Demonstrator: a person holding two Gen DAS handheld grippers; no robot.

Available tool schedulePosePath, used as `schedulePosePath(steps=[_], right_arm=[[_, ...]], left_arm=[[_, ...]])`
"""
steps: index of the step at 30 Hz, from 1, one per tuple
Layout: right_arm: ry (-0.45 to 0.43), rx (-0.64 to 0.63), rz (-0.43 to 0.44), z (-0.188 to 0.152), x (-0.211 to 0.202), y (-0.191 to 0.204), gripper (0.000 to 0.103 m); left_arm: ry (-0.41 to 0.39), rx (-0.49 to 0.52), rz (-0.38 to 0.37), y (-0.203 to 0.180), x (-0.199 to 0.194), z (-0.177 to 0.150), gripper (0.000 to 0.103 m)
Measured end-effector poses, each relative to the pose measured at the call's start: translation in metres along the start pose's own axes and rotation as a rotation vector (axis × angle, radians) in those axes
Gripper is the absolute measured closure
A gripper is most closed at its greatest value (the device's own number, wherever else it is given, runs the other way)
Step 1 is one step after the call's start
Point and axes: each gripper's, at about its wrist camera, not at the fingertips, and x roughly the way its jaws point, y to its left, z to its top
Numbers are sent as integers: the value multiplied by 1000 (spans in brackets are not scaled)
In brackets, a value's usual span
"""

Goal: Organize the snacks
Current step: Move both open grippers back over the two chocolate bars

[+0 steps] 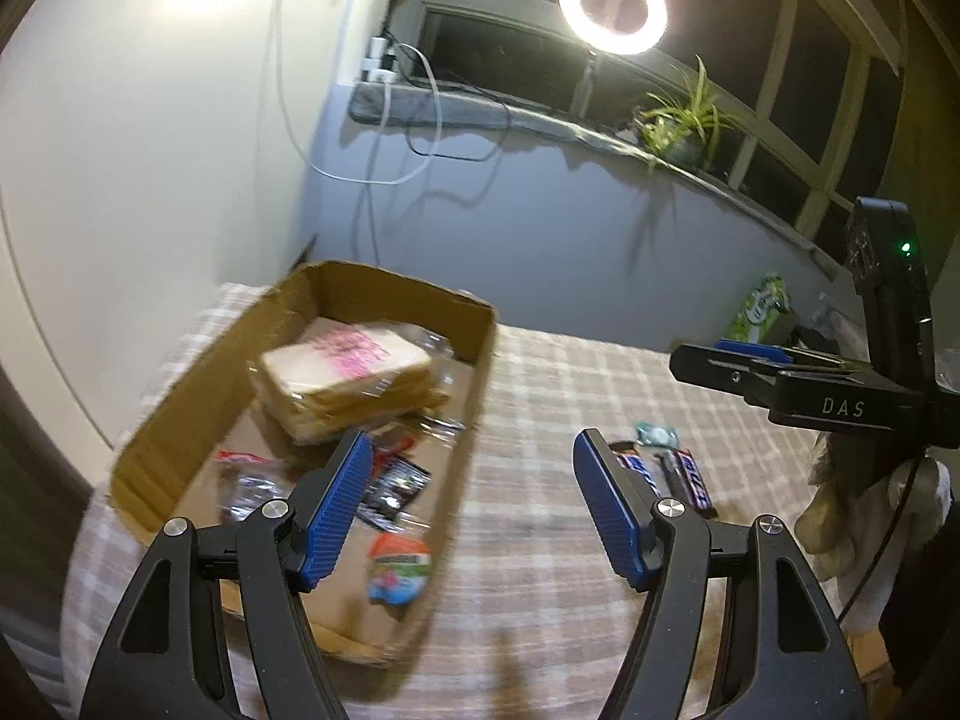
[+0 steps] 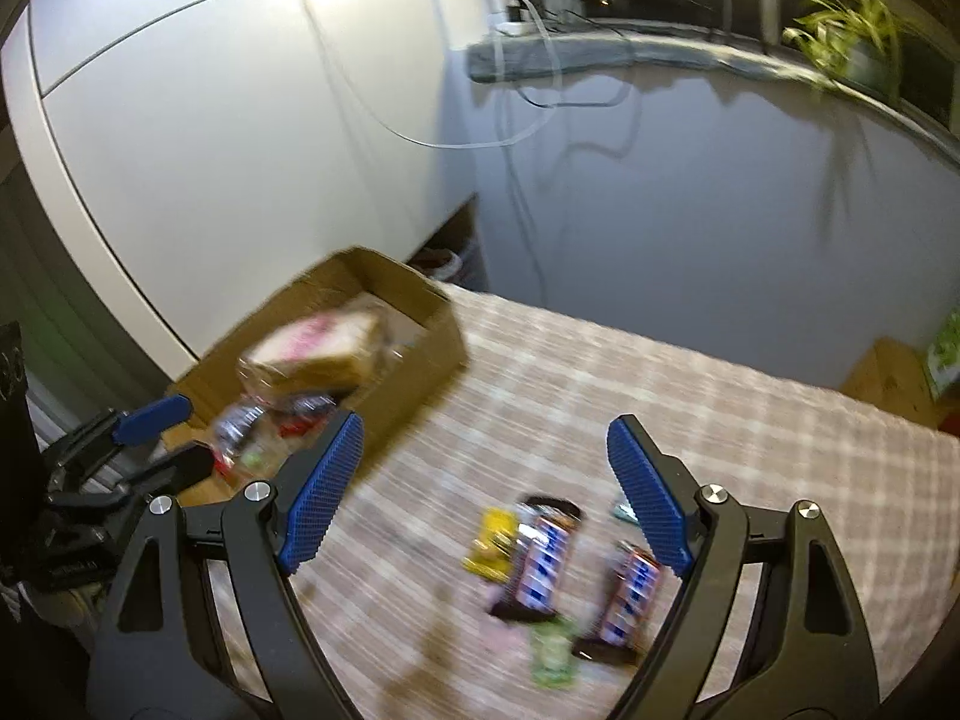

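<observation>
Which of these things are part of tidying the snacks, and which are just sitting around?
Part of the job:
cardboard box
bagged bread in the box
small snack packets in the box
chocolate bars on the checked cloth
yellow packet
green packet

Just lying about:
ring lamp
potted plant
cables
green bag

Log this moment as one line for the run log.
left gripper: open, empty | right gripper: open, empty | box: bread, snacks inside | bars on cloth
</observation>
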Motion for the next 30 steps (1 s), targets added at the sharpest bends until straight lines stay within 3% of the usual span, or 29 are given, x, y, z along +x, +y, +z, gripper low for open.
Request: schedulePosePath(steps=[5, 10, 18, 25, 28, 30], right_arm=[[35, 45, -43, -21, -7, -34, 17], [66, 100, -57, -39, -10, -61, 17], [108, 135, -49, -60, -8, -79, 17], [134, 158, -25, -70, -1, -85, 28], [149, 173, -3, -73, 4, -87, 42], [163, 185, 19, -74, 10, -88, 45]], left_arm=[[30, 33, -33, -20, 10, -6, 35], [63, 55, -65, -39, 20, -10, 49], [112, 87, -114, -64, 36, -17, 61], [170, 102, -151, -81, 53, -20, 72], [192, 106, -162, -86, 60, -20, 72], [209, 106, -172, -90, 66, -19, 75]])
